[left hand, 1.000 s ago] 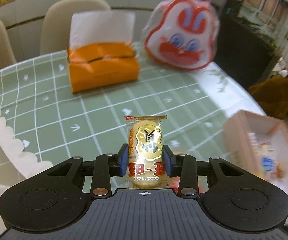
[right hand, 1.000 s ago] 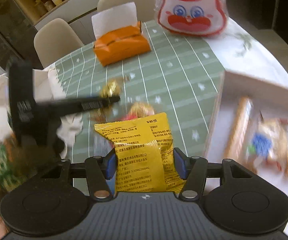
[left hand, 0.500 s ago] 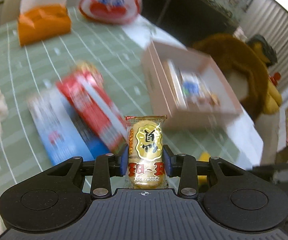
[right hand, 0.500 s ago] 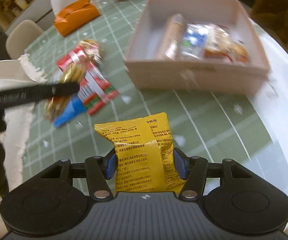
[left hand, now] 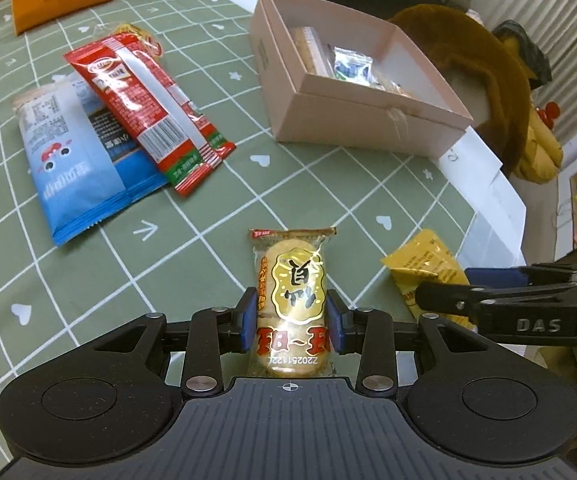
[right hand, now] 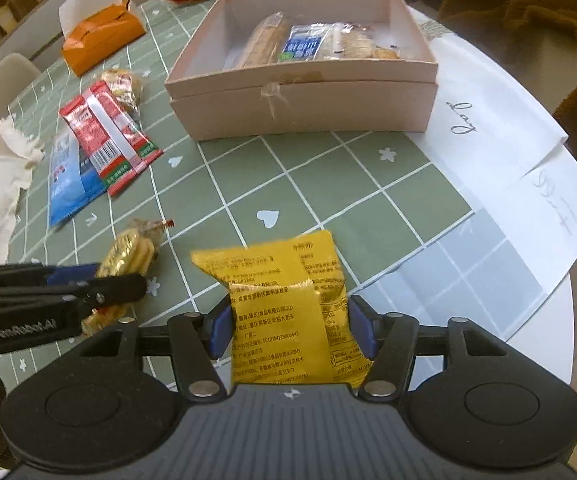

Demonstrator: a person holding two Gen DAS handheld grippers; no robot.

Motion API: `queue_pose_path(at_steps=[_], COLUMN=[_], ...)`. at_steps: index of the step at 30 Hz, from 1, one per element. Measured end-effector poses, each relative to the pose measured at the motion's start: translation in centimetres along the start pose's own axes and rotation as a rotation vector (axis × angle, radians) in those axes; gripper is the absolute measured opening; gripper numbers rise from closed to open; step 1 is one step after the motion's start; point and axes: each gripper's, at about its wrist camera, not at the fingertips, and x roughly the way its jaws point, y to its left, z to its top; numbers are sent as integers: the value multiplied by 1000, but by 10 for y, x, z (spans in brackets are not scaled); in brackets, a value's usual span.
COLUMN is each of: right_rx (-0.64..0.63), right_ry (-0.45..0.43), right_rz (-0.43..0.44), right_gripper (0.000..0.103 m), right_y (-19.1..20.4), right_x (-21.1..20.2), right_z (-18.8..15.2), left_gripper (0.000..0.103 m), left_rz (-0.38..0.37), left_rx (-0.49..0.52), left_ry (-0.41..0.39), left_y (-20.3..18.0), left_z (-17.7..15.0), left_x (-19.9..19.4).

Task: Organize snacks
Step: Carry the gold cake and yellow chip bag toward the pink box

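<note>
Left wrist view: the left gripper [left hand: 291, 318] clamps a gold rice-cracker packet [left hand: 291, 292] above the green checked tablecloth [left hand: 88, 264], with the pink box [left hand: 352, 120] ahead.

Right wrist view shows the right gripper [right hand: 290, 322] with a yellow snack bag [right hand: 284, 304] between its blue pads; its jaws have just been opening, and small gaps show on both sides of the bag, so the grasp looks released. The bag's far end rests on or just over the cloth; which, I cannot tell. Inside the box lie several wrapped snacks [right hand: 308, 42]. To the left, a red packet [left hand: 144, 100] overlaps a blue one [left hand: 68, 156]. Farther off stands an orange tissue box [right hand: 100, 36].
</note>
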Motion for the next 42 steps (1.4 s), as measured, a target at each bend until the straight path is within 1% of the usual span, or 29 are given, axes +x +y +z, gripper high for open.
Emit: queue_pose_path(at_steps=[1,4,10,14,16,18,20,22,24,28,33,37,39,42], right_rx=[3,4,24,31,15,-12,-52,-86,-86,-26,42,78,93,130], right_ry=[-10,-22,9,23,38,47,28,1,-2,21,10,-6,-25,-31], right_rz=[1,13,27,65,113,134,109,64,47,64,78,66,52,35], right_gripper=[73,77,78,81,82,82,82,82,82,82,83,88,88,88], right_y=[0,-3,-7,-3,3,11,19,26,25,16,12,16,17,18], right_x=[-2,-6,-1,3,4,5,3,1,4,11,14,17,18,18], right_z=[-1,-2,-11,-14,-14,-12,-10,-9,-8,-8,-6,-5,-5,-5], left_gripper=[40,40,40,40,40,40,40,40,40,40,40,40,40,40], left_rz=[0,-2,-4,0,-1,-6,-10,-11,-11,-11,14,27,23,20], left_rx=[1,-3,-20,-24,-29,-36,-39,-39,-35,-35,-66,-73,-81,-81], left_ry=[0,1,-1,-8,-12,-15,-16,-17,-20,-23,-25,-43,-54,-63], left_y=[0,0,1,1,2,4,5,5,4,4,4,4,6,7], left_z=[1,1,1,0,-2,-3,-3,-2,-3,-4,-11,-16,-18,-20], left_x=[0,0,2,1,1,1,1,1,1,0,-5,-7,-8,-9])
